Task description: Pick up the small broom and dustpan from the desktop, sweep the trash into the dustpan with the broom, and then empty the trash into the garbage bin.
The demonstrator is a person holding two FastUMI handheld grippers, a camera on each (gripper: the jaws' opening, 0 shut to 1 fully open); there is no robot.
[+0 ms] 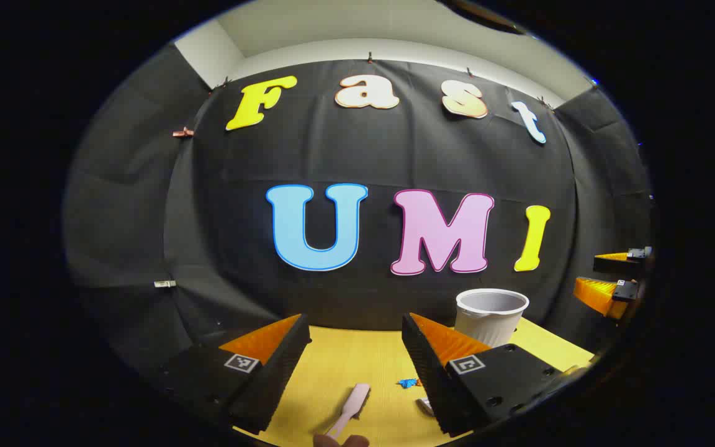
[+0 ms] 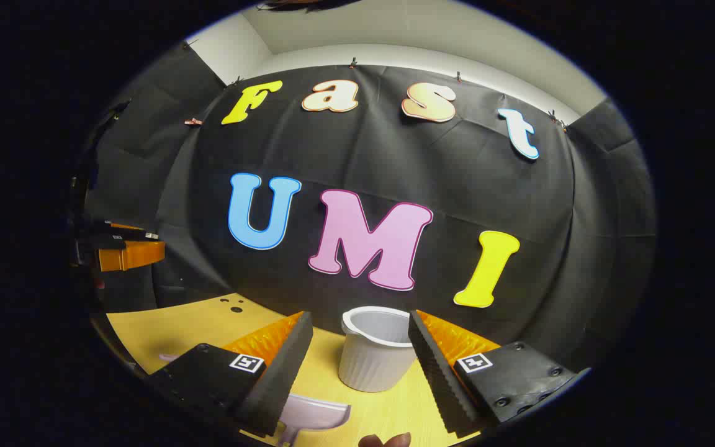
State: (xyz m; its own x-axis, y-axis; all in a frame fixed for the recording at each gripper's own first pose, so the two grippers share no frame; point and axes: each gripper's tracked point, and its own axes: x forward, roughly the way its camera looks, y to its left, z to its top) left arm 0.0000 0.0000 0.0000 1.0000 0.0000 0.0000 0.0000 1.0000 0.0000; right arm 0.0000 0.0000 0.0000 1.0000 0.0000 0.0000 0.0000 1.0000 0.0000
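Note:
In the left gripper view, my left gripper (image 1: 356, 323) stands open above the yellow desktop (image 1: 345, 360). Below the gap lies a pale pink broom handle (image 1: 350, 406), with a scrap of blue trash (image 1: 407, 383) just right of it. The white ribbed bin (image 1: 491, 313) stands behind the right finger. In the right gripper view, my right gripper (image 2: 360, 318) is open with nothing in it, and the bin (image 2: 375, 357) stands on the desk beyond the gap. The pale lilac dustpan (image 2: 314, 413) lies under the left finger, partly hidden.
The black cloth wall closes the back of the desk. The right gripper (image 1: 609, 276) hangs at the far right of the left gripper view. The left gripper (image 2: 126, 245) hangs at the far left of the right gripper view. The desk's left part (image 2: 165, 323) is bare.

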